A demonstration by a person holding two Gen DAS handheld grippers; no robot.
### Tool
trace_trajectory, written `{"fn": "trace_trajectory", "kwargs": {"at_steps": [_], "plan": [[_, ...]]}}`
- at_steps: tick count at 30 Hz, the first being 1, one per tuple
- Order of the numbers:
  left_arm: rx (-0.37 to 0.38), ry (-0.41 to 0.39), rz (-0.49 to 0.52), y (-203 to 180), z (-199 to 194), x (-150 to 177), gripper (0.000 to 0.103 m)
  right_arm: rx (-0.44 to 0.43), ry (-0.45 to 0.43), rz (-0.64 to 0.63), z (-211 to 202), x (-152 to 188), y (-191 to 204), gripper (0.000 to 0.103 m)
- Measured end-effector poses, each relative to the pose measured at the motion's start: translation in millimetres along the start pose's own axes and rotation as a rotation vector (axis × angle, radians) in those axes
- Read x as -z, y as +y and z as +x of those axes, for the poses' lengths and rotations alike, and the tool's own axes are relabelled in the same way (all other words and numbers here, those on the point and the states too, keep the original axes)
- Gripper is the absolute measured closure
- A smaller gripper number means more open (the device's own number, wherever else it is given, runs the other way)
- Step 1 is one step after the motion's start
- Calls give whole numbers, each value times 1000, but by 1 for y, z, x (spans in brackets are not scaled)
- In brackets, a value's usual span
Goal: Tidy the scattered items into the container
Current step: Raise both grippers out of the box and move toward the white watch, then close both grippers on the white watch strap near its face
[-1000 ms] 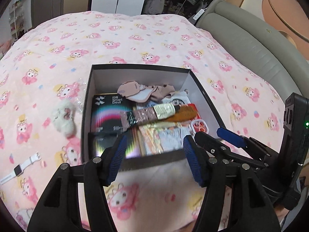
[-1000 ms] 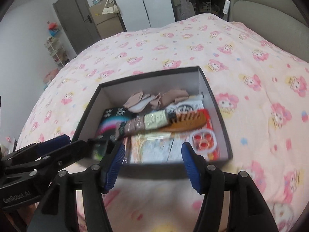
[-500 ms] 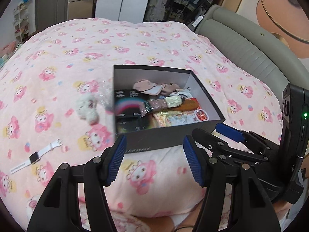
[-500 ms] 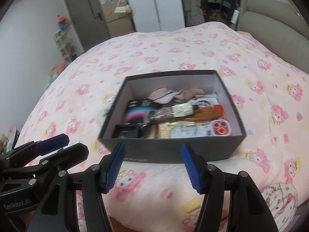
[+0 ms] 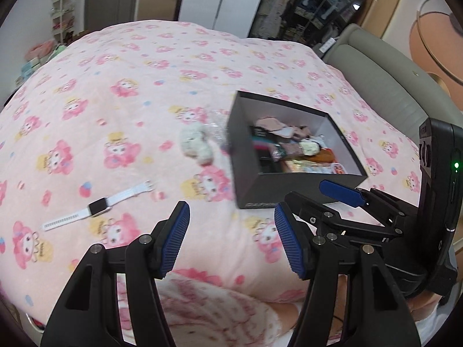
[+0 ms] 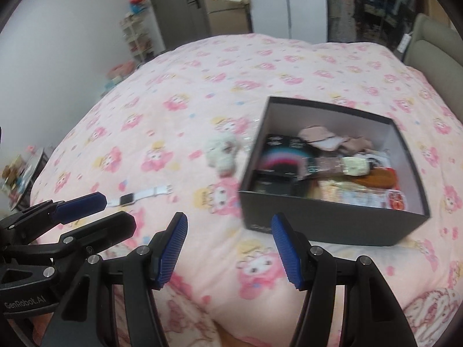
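Left gripper (image 5: 231,240) and right gripper (image 6: 228,250) both parted, holding nothing. Beyond the fingertips: box (image 5: 260,185) ahead-right, watch (image 5: 98,206) and plush toy (image 5: 196,144) ahead-left on the blanket (image 5: 130,72).

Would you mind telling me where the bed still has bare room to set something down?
Free: the quilt beyond the watch and plush toy, and the strip between box and grippers. Crowded: inside the box, and beside its left wall.

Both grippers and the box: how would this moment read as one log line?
left gripper: open, empty | right gripper: open, empty | box: part-filled | watch, plush toy: on bedspread
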State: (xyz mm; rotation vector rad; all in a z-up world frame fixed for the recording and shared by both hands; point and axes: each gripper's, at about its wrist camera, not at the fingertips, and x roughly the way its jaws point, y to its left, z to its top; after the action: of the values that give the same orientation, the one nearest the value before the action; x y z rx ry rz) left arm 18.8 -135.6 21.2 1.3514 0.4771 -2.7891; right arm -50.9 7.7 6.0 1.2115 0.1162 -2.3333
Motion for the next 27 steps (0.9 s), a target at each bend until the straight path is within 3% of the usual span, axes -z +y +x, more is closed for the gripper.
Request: {"fn": "trace_trajectory", "kwargs": {"at_steps": [8,23,27], "plan": [[-18,6,-81,47,1,11,41,-42,48,-67,29,-2,38,46],[-84,30,-317,149,22,37,41,-244,244,-120,114,-7,96,46],[-84,50,-420,189,34,40,41,-223,257,-115,137,-15,98,46]]}}
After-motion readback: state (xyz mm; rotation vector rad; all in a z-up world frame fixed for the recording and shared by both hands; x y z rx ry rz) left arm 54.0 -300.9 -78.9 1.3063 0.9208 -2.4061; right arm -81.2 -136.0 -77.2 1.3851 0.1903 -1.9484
